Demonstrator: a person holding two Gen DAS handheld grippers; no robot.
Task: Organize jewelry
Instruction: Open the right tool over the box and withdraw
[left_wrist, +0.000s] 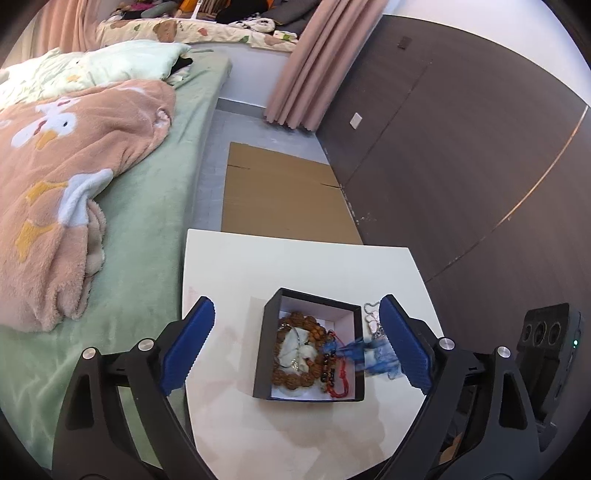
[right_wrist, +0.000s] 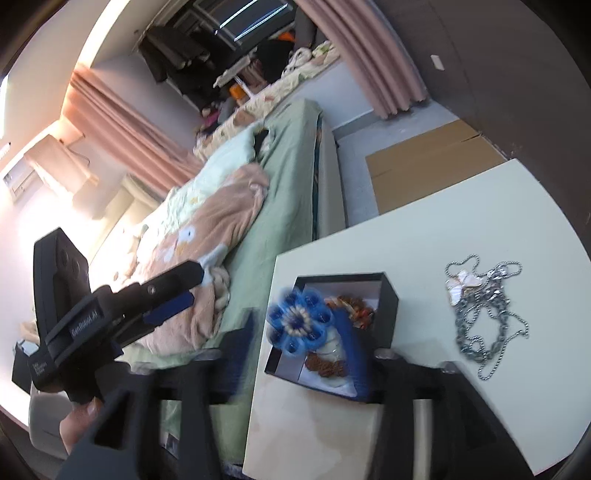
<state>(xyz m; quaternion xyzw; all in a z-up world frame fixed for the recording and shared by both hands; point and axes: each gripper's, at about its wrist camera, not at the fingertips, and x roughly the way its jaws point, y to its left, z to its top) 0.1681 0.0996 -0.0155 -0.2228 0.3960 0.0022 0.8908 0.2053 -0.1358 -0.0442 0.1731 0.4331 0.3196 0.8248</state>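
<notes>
A black jewelry box (left_wrist: 309, 347) with a white lining stands on the white table (left_wrist: 295, 266). It holds a brown bead bracelet (left_wrist: 295, 325), a red cord bracelet and a white piece. My left gripper (left_wrist: 297, 345) is open, its blue fingers either side of the box. In the right wrist view a blue flower ornament (right_wrist: 299, 321) hangs blurred over the box (right_wrist: 384, 295), between my right gripper's (right_wrist: 299, 354) open, blurred fingers; it also shows in the left wrist view (left_wrist: 373, 356). Silver chains with a butterfly pendant (right_wrist: 480, 314) lie on the table right of the box.
A bed with a green sheet (left_wrist: 140, 221) and a pink blanket lies left of the table. Flat cardboard (left_wrist: 280, 195) lies on the floor beyond it. A dark wall panel (left_wrist: 461, 147) runs along the right. The left gripper's body (right_wrist: 92, 314) shows at the left.
</notes>
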